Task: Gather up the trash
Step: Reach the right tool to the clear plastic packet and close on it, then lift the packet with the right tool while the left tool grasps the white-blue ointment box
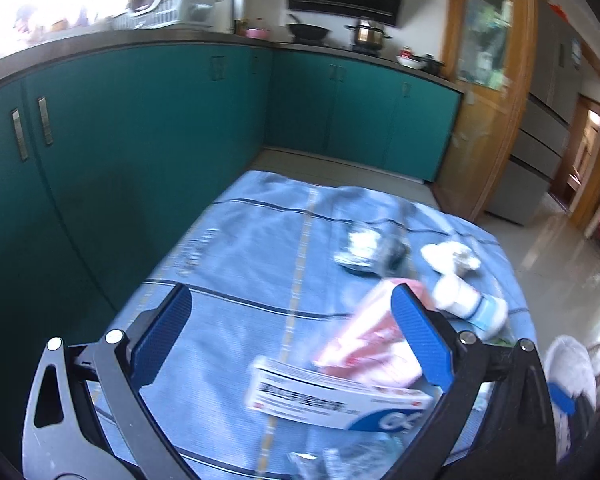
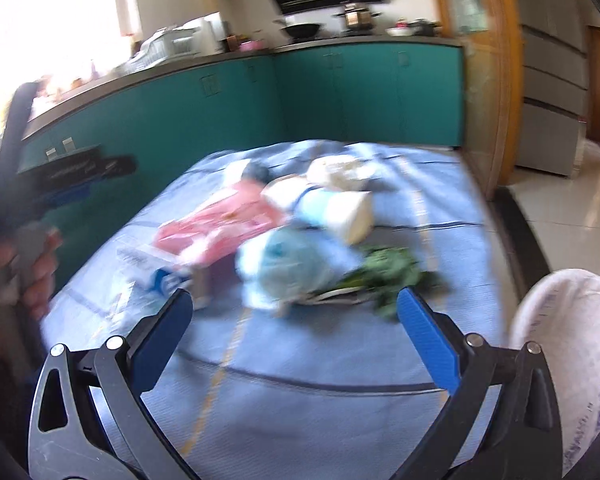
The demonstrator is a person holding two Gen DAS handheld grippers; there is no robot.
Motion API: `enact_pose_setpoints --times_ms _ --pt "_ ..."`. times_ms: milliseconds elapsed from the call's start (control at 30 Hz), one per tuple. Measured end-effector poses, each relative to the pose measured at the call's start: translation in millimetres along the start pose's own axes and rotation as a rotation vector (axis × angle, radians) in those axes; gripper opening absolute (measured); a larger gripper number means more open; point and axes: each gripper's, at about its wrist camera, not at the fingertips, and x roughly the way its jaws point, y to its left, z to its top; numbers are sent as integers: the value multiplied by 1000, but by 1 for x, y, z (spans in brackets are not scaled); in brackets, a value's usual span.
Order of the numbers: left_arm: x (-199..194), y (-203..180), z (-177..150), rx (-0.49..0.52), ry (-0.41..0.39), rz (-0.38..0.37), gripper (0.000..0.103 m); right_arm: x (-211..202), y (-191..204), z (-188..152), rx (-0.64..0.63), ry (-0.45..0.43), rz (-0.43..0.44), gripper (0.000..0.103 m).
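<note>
- Left tool (image 1: 290, 304), one: jaws spread wide, holding nothing, above the near half of the blue cloth (image 1: 236, 248). In the right wrist view it shows at 9 o'clock, gripped by a hand (image 2: 32, 256).
- Right tool (image 2: 294, 308), one: jaws spread wide, nothing between them, over the near part of the cloth.
- Cloth, one: blue with dark stripes and a yellow line, covering the bench and carrying all the trash.
- White and blue carton (image 1: 332, 396), one: flat, at the 5 o'clock side of the left wrist view, partly under the pink packet.
- Pink packet (image 1: 364, 344), one: overlapping the carton, its far end just beside the left tool's right finger.
- White cups (image 2: 352, 216), apparently two, on their sides, touching; blur makes the count unsure.
- Crumpled white paper (image 1: 452, 258), one wad, beyond the cups.
- Dark crumpled wrapper (image 1: 368, 252), one, toward 12 o'clock from the pink packet.
- Pale blue plastic bag (image 2: 284, 268), one, bunched, touching the greens.
- Leafy greens (image 2: 388, 272), one bunch, near the right tool's right finger.
- White sack (image 2: 572, 360), one, at the 4 o'clock edge of the right wrist view.
- Open room: the cloth's 9 o'clock half lies bare; the trash crowds the 3 o'clock half, close to that edge.
- Teal cabinets (image 1: 148, 128): two runs meeting at a corner, beyond the cloth's 9 and 12 o'clock edges.
</note>
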Motion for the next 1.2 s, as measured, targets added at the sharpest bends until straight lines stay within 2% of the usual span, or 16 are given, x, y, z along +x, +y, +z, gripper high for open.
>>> enact_pose_setpoints --times_ms 133,300,433,600,800,833,900,1200 --pt "2 28 6 -70 7 49 99 6 38 -9 -106 50 133 100" --pt "7 47 5 -123 42 70 99 16 84 -24 -221 106 229 100" --pt "10 46 3 -109 60 67 99 31 109 -33 -277 135 205 100" --pt "9 36 1 -73 60 64 99 51 124 -28 -261 166 168 100" --pt "12 35 -1 -75 71 74 99 81 138 -33 -275 263 115 99" --pt "13 36 -1 -78 74 74 99 82 139 -33 -281 268 114 98" --pt "14 36 -2 -83 80 73 99 82 140 -36 -293 264 110 88" --pt "14 29 -4 -57 85 67 99 64 126 -37 -245 251 153 84"
